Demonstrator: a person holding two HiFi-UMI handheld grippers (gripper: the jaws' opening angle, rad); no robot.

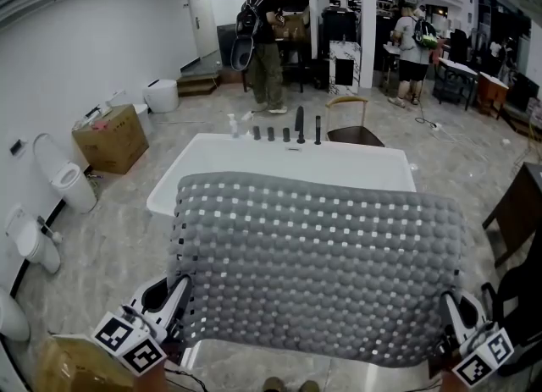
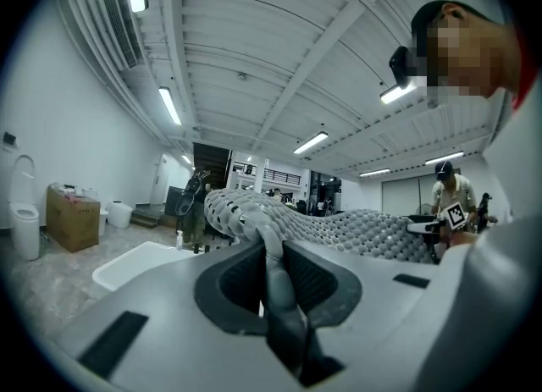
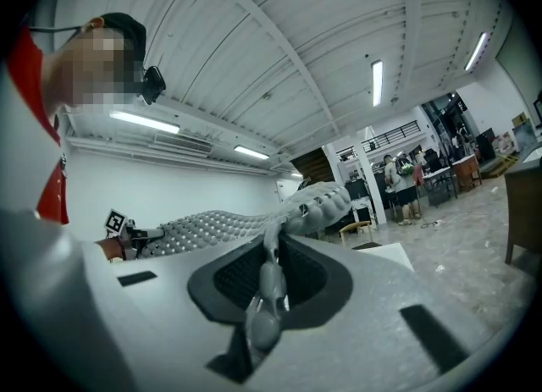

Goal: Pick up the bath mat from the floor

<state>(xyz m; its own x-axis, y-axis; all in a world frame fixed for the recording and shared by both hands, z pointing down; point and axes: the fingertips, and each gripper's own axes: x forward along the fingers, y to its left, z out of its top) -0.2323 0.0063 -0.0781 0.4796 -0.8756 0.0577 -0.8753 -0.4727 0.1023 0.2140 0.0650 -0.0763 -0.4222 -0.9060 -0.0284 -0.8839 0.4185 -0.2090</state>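
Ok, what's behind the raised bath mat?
A white bathtub: its far end and black taps show above the bath mat. The tub's near part is covered, so its contents cannot be seen.

Front: stretched bath mat (image 1: pixel 322 263) and white bathtub (image 1: pixel 254 160) beyond it block my way.
Left: open floor (image 1: pixel 110 229) until the cardboard box (image 1: pixel 108 138).
Right: dark table (image 1: pixel 515 208) near.

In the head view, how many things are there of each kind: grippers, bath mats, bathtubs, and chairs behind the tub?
Grippers: 2, the left gripper and the right gripper, both shut on the mat
Bath mat: 1
Bathtub: 1
Chair: 1
Total: 5
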